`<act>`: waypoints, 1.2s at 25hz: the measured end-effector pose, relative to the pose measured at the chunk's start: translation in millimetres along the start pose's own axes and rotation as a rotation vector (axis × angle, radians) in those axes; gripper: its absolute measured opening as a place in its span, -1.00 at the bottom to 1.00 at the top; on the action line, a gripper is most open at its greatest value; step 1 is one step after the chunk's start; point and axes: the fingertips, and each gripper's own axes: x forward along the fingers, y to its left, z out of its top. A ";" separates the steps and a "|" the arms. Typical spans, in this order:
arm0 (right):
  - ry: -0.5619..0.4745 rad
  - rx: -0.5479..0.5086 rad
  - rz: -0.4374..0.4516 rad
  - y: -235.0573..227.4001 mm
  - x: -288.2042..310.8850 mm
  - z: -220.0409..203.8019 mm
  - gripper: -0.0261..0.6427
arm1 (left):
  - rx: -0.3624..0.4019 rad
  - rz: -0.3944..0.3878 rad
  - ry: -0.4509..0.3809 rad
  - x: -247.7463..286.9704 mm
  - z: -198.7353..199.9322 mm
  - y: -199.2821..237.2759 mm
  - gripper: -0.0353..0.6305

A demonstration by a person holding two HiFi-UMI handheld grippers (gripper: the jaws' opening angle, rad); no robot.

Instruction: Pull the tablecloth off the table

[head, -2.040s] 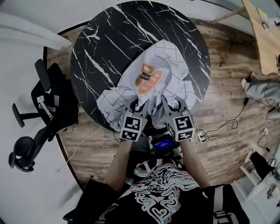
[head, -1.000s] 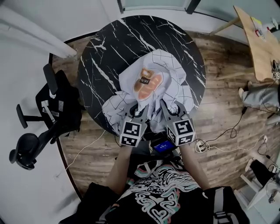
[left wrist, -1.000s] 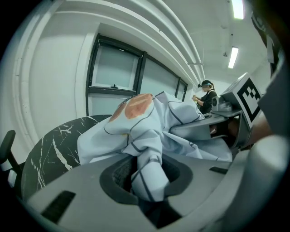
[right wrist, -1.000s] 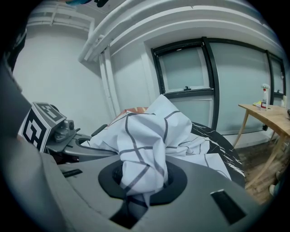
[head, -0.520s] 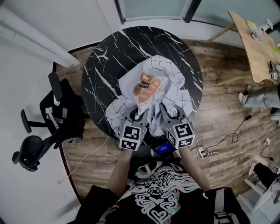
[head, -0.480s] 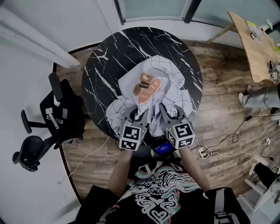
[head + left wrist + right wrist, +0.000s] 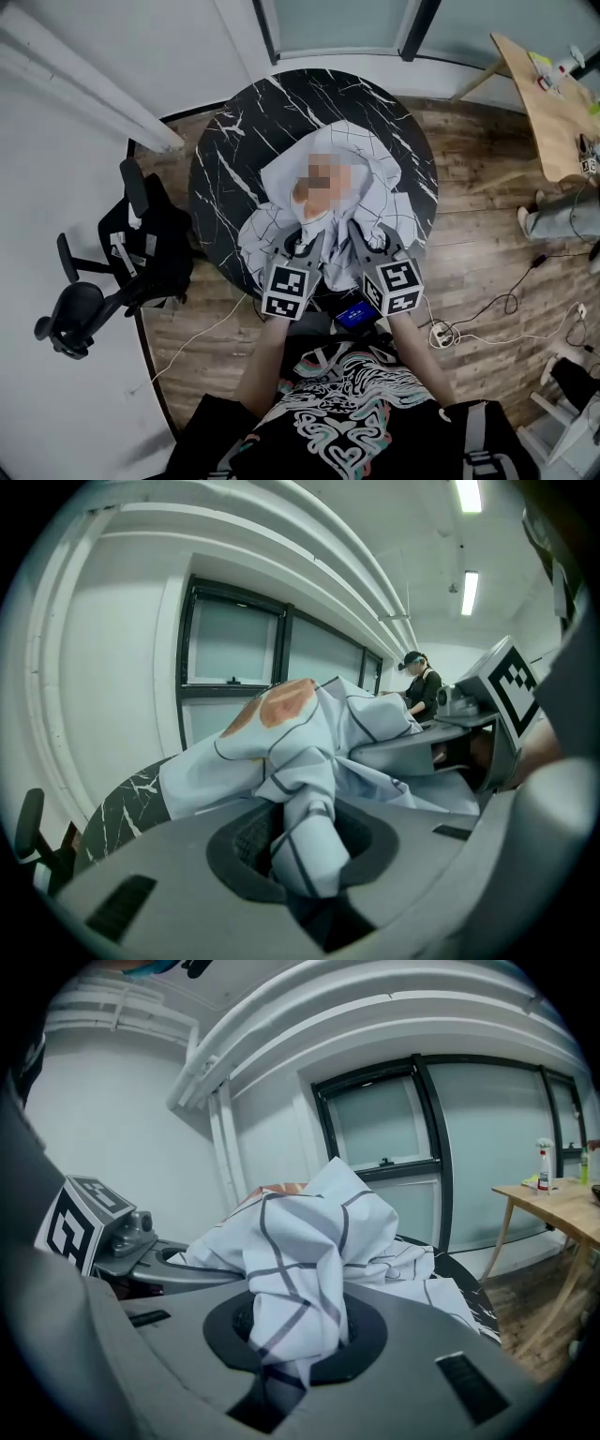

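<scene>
White checked cloth [image 7: 386, 183] is seen crumpled in a heap on the near half of the desk [image 7: 239, 141], with the far half of the black marble top left bare. One twist of it is clamped in the left gripper [image 7: 306, 244], jaws drawn nearly together on the fold. A second wad is pinched the same way in the right gripper [image 7: 360, 236], just beside the first, at the desk's near edge. An orange patch [image 7: 281, 703] is noted on the heap's crest. The cloth is judged light, limp and quick to slide on polished stone. A thin pinch could be slipped by a jerk, so thick gathered folds near the hem are judged the right hold.
</scene>
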 end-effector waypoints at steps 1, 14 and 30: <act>-0.002 -0.003 0.002 1.2 -0.6 1.0 -0.74 | -0.002 0.003 -0.004 -1.6 1.0 -0.1 -0.64; -0.071 -0.023 0.009 2.6 -15.3 35.7 -0.74 | 0.016 0.008 -0.066 -14.5 37.1 -5.3 -0.64; -0.145 -0.048 0.014 10.6 -29.2 69.1 -0.74 | 0.058 0.026 -0.131 -32.9 71.1 -8.3 -0.64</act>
